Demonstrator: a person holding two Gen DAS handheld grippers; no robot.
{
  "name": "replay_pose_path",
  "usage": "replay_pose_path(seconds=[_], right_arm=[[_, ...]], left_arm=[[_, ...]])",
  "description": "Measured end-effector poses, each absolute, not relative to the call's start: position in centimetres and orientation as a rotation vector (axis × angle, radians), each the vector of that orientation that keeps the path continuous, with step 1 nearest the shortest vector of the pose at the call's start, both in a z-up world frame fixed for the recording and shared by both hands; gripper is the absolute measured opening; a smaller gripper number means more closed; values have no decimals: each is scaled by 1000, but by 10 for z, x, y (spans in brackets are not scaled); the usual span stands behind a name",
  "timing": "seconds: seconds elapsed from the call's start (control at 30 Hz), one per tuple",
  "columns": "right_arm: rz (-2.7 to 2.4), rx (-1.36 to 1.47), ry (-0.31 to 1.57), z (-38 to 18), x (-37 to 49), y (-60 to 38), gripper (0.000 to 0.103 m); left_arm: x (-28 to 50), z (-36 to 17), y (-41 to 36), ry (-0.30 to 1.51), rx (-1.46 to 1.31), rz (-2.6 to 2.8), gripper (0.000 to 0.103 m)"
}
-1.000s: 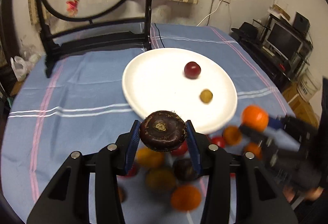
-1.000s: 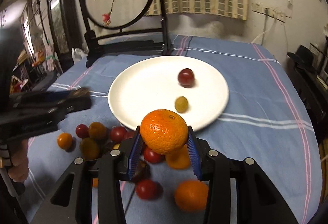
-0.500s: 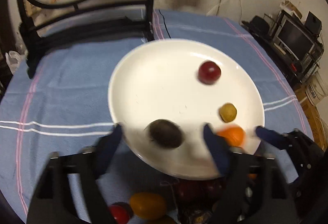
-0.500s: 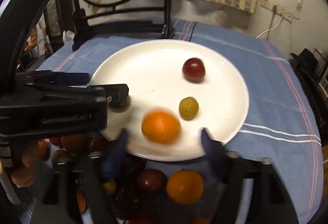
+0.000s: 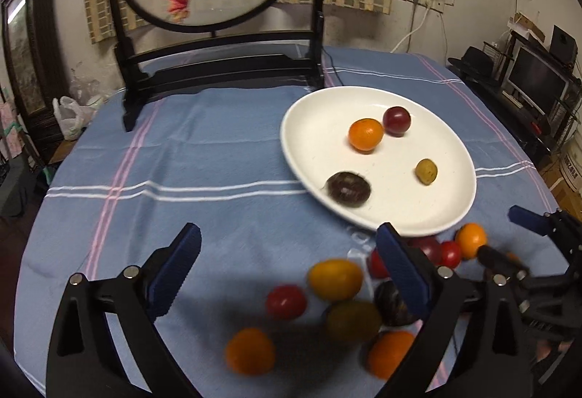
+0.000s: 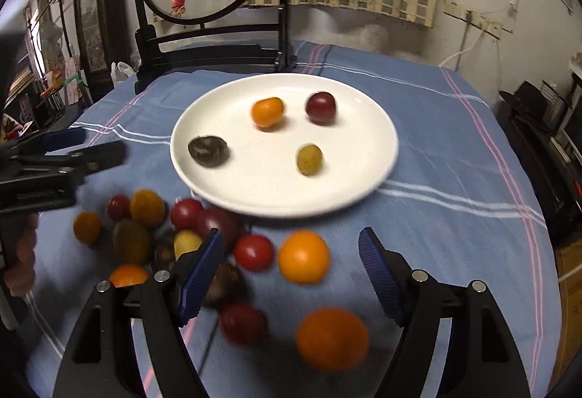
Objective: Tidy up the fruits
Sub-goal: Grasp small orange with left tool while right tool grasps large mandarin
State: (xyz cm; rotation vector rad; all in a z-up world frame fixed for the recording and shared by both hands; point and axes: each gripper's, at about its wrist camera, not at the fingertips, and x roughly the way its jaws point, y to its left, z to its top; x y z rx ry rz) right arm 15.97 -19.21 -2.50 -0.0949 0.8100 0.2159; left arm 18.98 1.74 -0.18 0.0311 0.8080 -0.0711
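Both my left tool (image 5: 287, 265) and right tool (image 6: 291, 274) have just spread, empty; the plate (image 6: 349, 187) lies ahead.

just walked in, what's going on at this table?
A person is moving fruit from a loose pile onto a white plate, one handheld tool per hand. Both tools have just been opening and now hold nothing: the left tool and the right tool hang over the pile. The plate holds four pieces: a dark fruit, an orange one, a red one and a yellow-green one.
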Motion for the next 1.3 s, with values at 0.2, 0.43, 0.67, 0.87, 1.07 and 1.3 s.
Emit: replay_pose_path(seconds=[0.2,0.43,0.67,0.87,1.07,1.3], right_arm=[[177,-64,831,-33,127,-216,79],[152,-24,900,-54,103,-231,79],[140,-24,926,-62,101,-230,79],[96,-19,936,-65,115,-232,78],[73,-35,950,-71,136,-225,56],[129,17,910,-72,132,-227,44]], left_arm=[[148,-11,45,827,-13,-33,96],[111,-29,61,857,-46,-11,96],[100,-42,62,890,-48,-12,96],[102,-51,62,911,-40,-3,96],[103,-55,62,922,-36,3,96],[110,-60,58,942,-16,29,96]])
